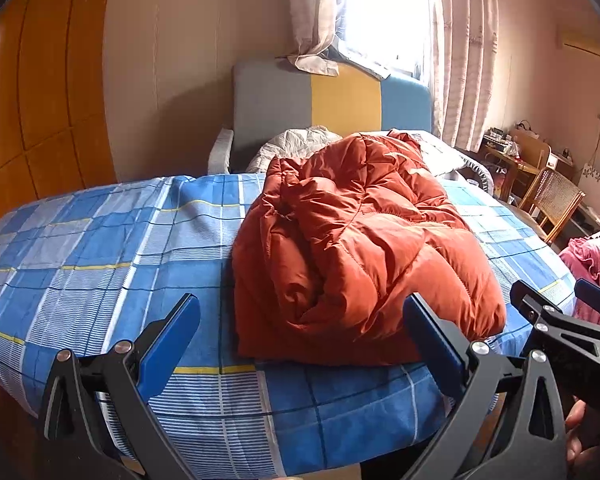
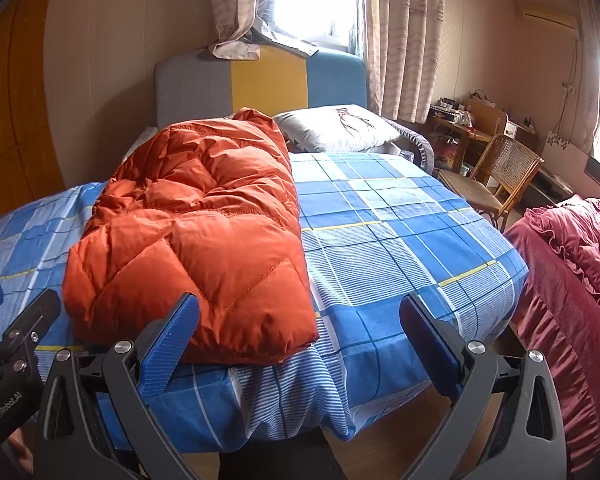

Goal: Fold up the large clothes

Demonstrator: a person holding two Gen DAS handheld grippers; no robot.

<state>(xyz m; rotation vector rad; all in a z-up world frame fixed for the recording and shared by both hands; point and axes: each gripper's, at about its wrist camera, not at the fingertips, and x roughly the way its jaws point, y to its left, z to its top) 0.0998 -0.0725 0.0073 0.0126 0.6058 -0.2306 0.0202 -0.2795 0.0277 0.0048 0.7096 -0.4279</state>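
Lying across the frame is a bed being covered by a blue plaid sheet (image 1: 100, 248), with a wooden wardrobe (image 1: 40, 100) being seen at far left, a grey, yellow and blue headboard (image 1: 332, 108) behind, bright curtains (image 1: 460, 60) being lit by the window, and a cane chair (image 2: 504, 168) and ruffled red bedding (image 2: 572, 280) being shown at right. The left gripper (image 1: 300, 340) is being held wide open just short of the bed's near edge, nothing being gripped. The right gripper (image 2: 298, 340) is likewise being held wide open and empty. The orange puffer jacket (image 2: 196, 240) is being left folded into a thick, quilted bundle near the bed's front edge, its side layers being shown bunched in the left wrist view.
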